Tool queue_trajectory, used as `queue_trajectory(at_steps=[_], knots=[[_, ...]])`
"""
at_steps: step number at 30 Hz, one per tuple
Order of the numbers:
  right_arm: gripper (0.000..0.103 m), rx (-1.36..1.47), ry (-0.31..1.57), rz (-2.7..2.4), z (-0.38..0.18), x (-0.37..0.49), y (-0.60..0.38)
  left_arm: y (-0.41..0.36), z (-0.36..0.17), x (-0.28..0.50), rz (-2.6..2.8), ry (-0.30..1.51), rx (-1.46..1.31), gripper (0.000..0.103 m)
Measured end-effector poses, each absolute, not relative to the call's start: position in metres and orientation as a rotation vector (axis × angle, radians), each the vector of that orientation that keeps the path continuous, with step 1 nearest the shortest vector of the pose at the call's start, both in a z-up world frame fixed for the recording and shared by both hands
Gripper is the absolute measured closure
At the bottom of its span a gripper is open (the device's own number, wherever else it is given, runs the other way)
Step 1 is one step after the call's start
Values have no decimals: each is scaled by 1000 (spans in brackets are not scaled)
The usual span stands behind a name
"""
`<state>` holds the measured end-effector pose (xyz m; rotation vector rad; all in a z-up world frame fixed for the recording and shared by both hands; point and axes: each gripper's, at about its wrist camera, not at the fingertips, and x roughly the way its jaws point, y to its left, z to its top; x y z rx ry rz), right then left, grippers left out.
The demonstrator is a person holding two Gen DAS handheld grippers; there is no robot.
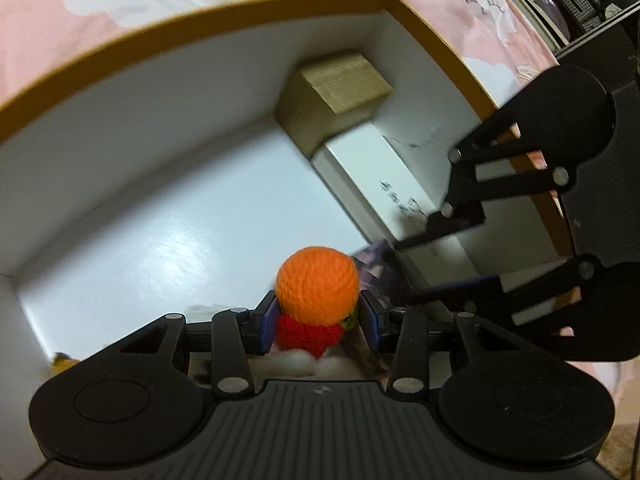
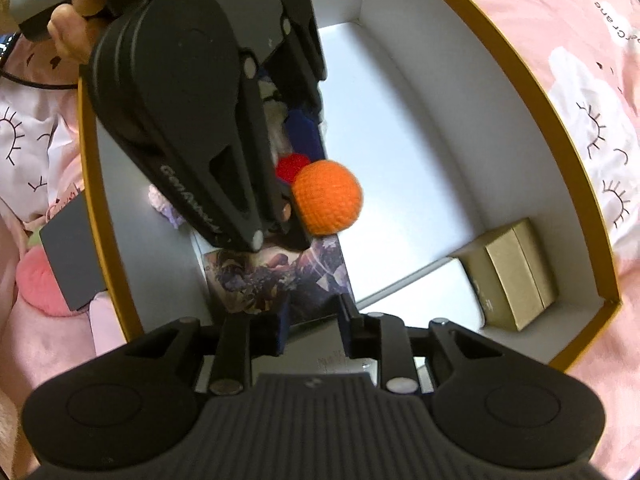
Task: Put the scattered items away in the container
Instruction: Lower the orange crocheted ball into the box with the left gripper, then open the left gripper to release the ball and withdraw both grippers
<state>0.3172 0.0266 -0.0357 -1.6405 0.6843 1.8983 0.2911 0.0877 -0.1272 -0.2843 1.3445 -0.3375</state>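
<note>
My left gripper [image 1: 318,322] is shut on a crocheted toy with an orange ball head [image 1: 317,285] and a red body [image 1: 308,332], held over the floor of a large white box with a mustard rim [image 1: 200,20]. The toy's orange head [image 2: 327,197] and the left gripper [image 2: 292,216] also show in the right wrist view. My right gripper [image 2: 312,320] is open and empty, over a dark printed card [image 2: 276,280] and a white box [image 1: 380,184]. It shows at the right of the left wrist view [image 1: 408,272]. A gold box [image 1: 340,88] sits in the container's corner.
The container lies on pink bedding with eyelash prints [image 2: 560,40]. A grey flat box [image 2: 72,252] and a pink plush [image 2: 36,280] lie outside its rim. A lilac fluffy item [image 2: 164,204] is inside the container. Dark shelves [image 1: 580,0] stand beyond the bed.
</note>
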Motion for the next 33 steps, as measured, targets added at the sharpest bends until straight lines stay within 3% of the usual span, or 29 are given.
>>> queue_trajectory(at_steps=[22,26,33], knots=[[75,-1409,630,1881,-27,318,25,90,-116,291,-400,1419,-231,53],[75,-1329,653,1848,-28,319,35,92,-113,285,-417,1391,-188,62],[75,-1131,819,1803,-32,325,58,91,-112,280,-456,1367,-158,65]])
